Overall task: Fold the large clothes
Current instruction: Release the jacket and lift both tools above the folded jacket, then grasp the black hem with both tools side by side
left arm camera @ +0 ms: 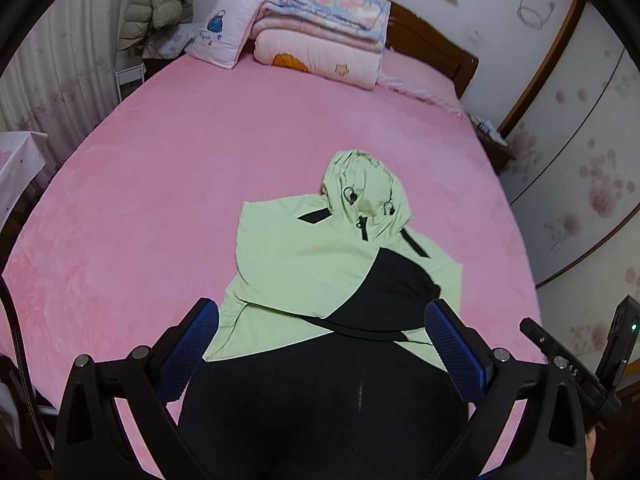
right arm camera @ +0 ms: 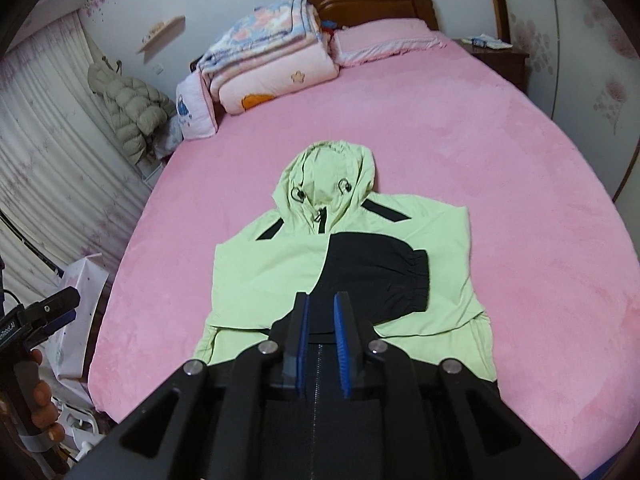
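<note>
The jacket [right arm camera: 340,264], light green and black, lies flat on the pink bed [right arm camera: 500,184], near the bed's foot edge. Its hood [right arm camera: 328,176] points toward the headboard [right arm camera: 372,2]. Both sleeves are folded in over the chest, and the black cuff [right arm camera: 416,280] of one rests on the front, below the hood.

The left gripper [left arm camera: 322,348] stands above the jacket's lower part with its jaws wide apart. Nothing is between its blue pads [left arm camera: 454,350], and they touch no cloth.

The right gripper [right arm camera: 322,340] is also above the jacket's lower part, over the black hem. Its jaws leave only a narrow gap, and nothing is seen gripped in it.

Beyond the jacket, folded quilts [right arm camera: 272,60] and a pillow [right arm camera: 384,40] lie by the headboard. At the left of the bed hangs a padded coat [right arm camera: 132,112].
</note>
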